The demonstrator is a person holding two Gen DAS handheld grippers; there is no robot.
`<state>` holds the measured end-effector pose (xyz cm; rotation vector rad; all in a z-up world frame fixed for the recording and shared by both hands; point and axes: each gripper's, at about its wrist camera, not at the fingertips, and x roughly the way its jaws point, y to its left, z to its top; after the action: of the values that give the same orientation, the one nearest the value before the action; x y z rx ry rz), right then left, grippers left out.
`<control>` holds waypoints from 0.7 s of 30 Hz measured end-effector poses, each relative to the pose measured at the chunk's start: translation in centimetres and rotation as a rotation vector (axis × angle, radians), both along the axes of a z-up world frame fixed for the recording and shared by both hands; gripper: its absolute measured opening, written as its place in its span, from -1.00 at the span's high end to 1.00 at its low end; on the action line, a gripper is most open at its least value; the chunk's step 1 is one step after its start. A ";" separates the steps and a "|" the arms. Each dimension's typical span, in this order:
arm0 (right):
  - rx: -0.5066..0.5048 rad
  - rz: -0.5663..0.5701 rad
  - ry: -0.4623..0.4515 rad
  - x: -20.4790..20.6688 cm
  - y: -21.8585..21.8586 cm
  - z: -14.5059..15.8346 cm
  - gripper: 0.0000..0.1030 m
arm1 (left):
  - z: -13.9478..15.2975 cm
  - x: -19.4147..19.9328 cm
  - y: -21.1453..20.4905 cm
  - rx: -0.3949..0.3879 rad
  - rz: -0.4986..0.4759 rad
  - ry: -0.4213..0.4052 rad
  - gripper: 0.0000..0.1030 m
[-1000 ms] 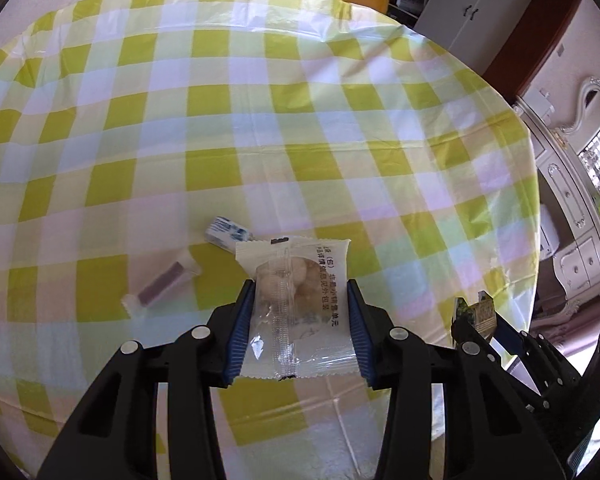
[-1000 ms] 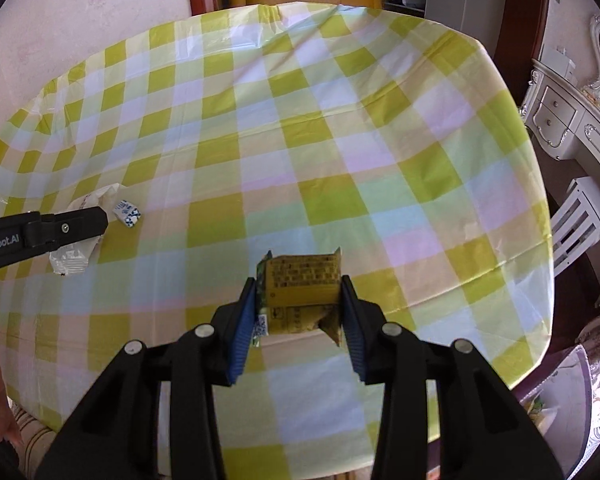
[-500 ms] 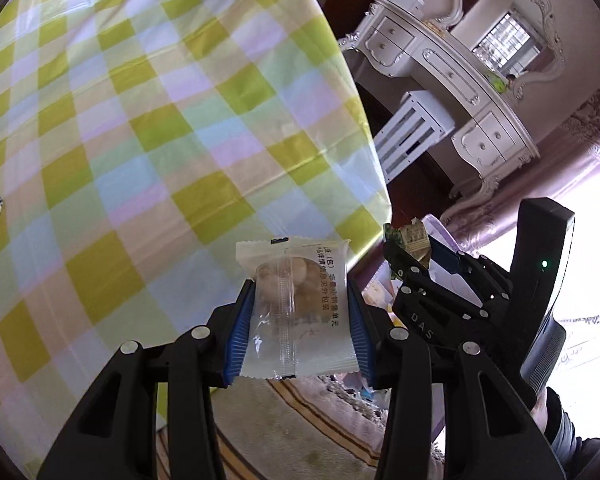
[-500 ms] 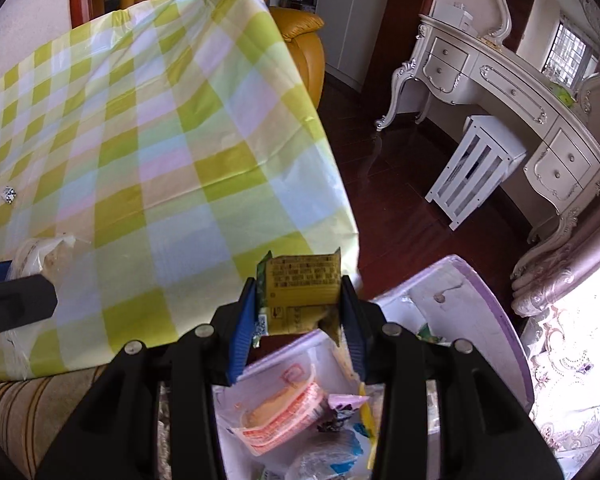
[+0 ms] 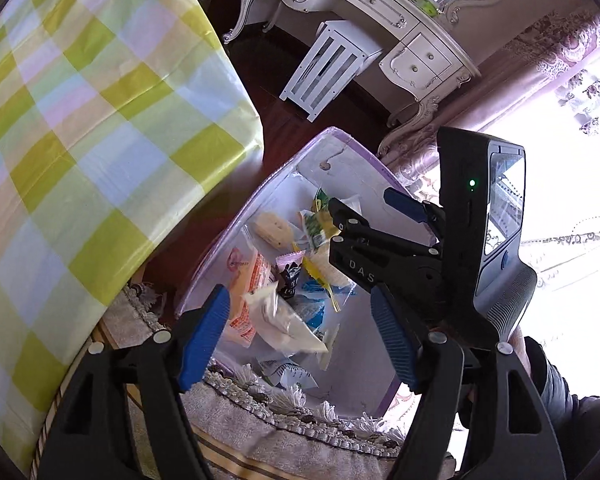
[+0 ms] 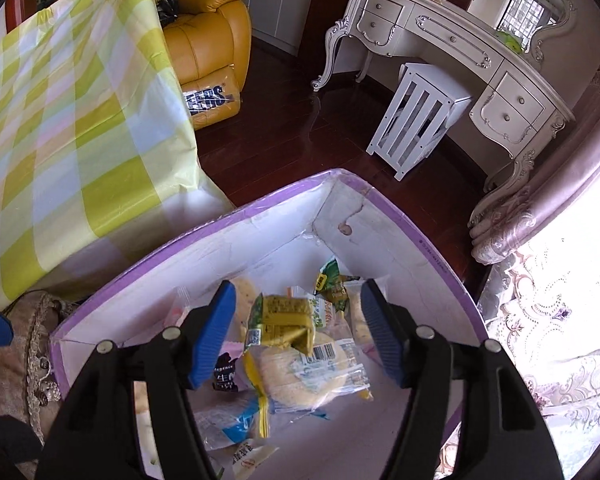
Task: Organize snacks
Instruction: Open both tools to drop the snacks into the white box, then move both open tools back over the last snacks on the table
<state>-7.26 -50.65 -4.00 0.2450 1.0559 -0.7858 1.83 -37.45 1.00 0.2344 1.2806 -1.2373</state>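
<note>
A purple-rimmed white box (image 5: pixel 260 208) (image 6: pixel 400 208) sits low beside the table and holds several snack packets. My left gripper (image 5: pixel 300 328) is open above it; the clear biscuit packet (image 5: pixel 280 320) is loose between the jaws, over the box's contents. My right gripper (image 6: pixel 298 328) is open too; the yellow-green packet (image 6: pixel 284 316) is free between its jaws above a round cracker packet (image 6: pixel 304 372). The right gripper also shows in the left wrist view (image 5: pixel 376 212), open over the box.
The table with the yellow-green check cloth (image 5: pixel 80 120) (image 6: pixel 60 120) stands to the left. A white stool (image 6: pixel 416 116), an ornate white dresser (image 6: pixel 480 60) and an orange armchair (image 6: pixel 208 40) stand on the dark wood floor. A fringed rug (image 5: pixel 280 420) lies under the box.
Both grippers swung from the table to over the box and opened. The biscuit packet and the yellow-green packet have left the jaws and drop toward the box.
</note>
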 end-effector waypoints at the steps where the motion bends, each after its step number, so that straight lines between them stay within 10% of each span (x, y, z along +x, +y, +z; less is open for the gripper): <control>1: 0.000 0.005 -0.001 0.2 0.1 0.0 -0.39 | 0.2 0.4 0.4 -0.007 0.012 -0.003 -0.37; 11: 0.013 0.126 -0.062 4.8 3.0 2.2 -0.48 | 3.3 9.2 9.4 -0.023 0.303 -0.194 -0.37; 21: 0.081 0.362 -0.149 12.9 9.5 5.0 -0.48 | 2.4 21.4 24.2 0.175 0.620 -0.505 -0.23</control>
<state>5.62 -41.17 1.00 0.1714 0.9563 -0.3930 23.20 -13.27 3.37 0.2326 0.9130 -0.4905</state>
